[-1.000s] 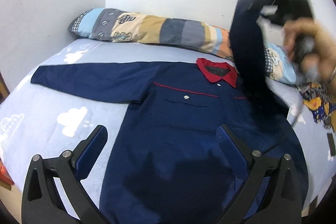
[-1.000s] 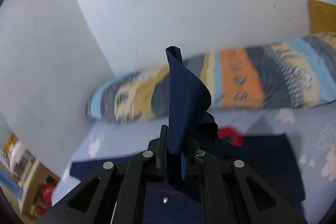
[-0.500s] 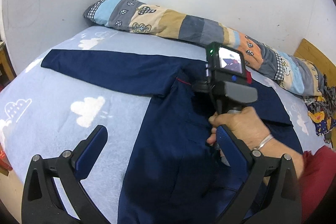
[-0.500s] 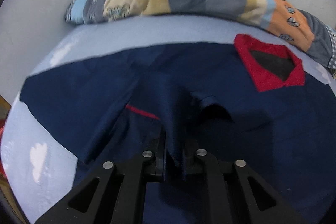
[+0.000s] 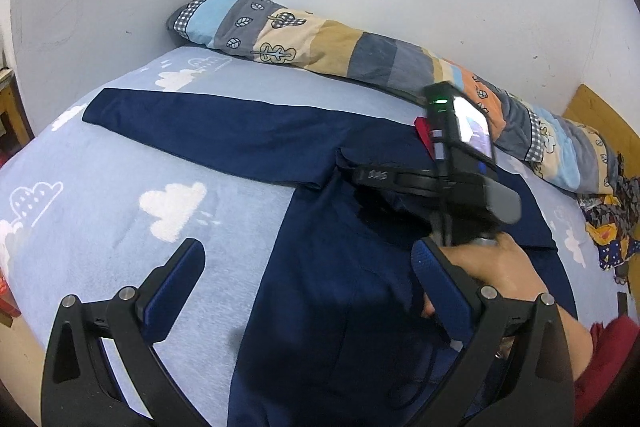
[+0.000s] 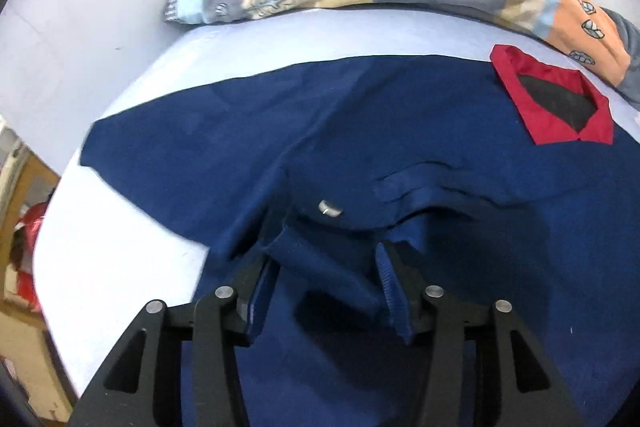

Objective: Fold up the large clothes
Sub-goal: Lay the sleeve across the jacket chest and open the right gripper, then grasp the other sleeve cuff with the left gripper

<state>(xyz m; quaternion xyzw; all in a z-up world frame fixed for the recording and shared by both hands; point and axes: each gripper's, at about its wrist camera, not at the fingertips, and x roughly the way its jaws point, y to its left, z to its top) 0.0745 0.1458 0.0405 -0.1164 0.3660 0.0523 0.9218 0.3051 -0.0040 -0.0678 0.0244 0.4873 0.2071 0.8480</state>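
Observation:
A large navy shirt with a red collar lies flat on the bed. One sleeve stretches out to the left. The other sleeve is folded across the chest, its cuff lying between my right gripper's parted fingers. My right gripper is open, low over the chest beside a silver button; it also shows in the left wrist view, held by a hand. My left gripper is open and empty above the shirt's lower left side.
A long patchwork pillow lies along the back wall. The light blue cloud-print sheet shows left of the shirt. A patterned cloth sits at the right edge. White walls meet behind the bed.
My right gripper carried the sleeve down from the air across the chest, then opened and let the cuff go. My left gripper stayed open and shifted slightly.

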